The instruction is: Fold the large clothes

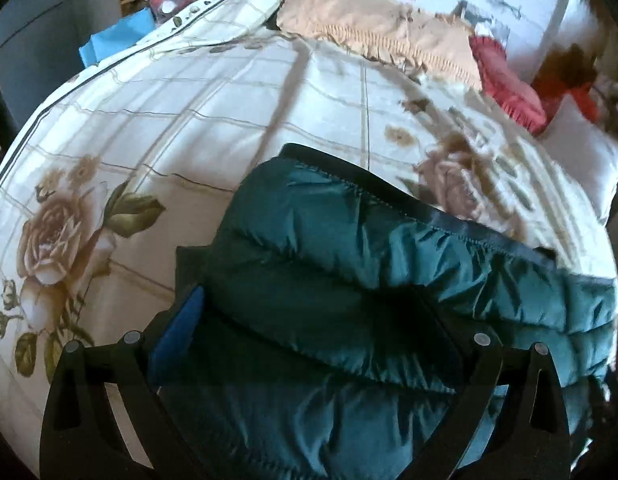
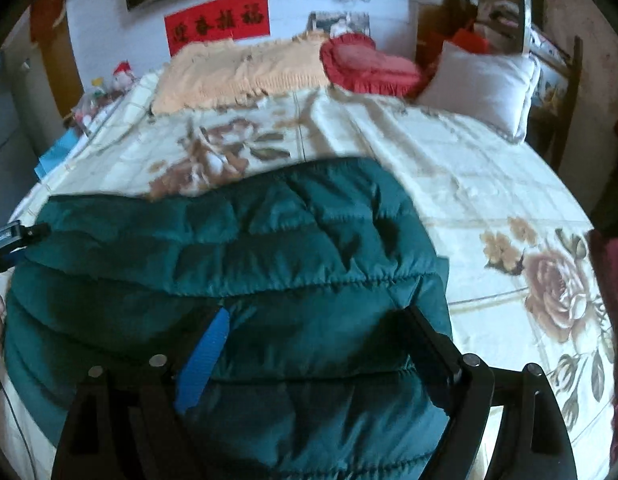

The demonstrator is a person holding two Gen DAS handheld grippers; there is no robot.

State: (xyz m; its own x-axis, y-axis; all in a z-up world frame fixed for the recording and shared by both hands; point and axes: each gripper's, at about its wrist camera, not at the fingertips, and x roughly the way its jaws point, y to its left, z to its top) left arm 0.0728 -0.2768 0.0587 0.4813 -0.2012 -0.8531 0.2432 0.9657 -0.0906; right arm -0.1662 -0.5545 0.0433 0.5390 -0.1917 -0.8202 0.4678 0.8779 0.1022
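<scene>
A dark teal quilted puffer jacket (image 1: 349,272) lies on a floral bedspread (image 1: 189,128). My left gripper (image 1: 309,320) is shut on a thick bunch of the jacket, and the fabric fills the gap between its fingers. The jacket's dark trimmed hem runs across the upper edge. In the right wrist view the same jacket (image 2: 249,248) spreads across the bed (image 2: 489,184). My right gripper (image 2: 317,344) is shut on the jacket's near edge, with padding bulging between the fingers. The left gripper's tip (image 2: 13,236) shows at the jacket's far left.
A peach fringed blanket (image 2: 237,72), a red heart cushion (image 2: 369,64) and a white pillow (image 2: 485,84) lie at the head of the bed. Toys (image 2: 117,76) and a blue item (image 1: 117,36) sit beside the bed's left edge. A dark red cloth (image 2: 617,320) is at far right.
</scene>
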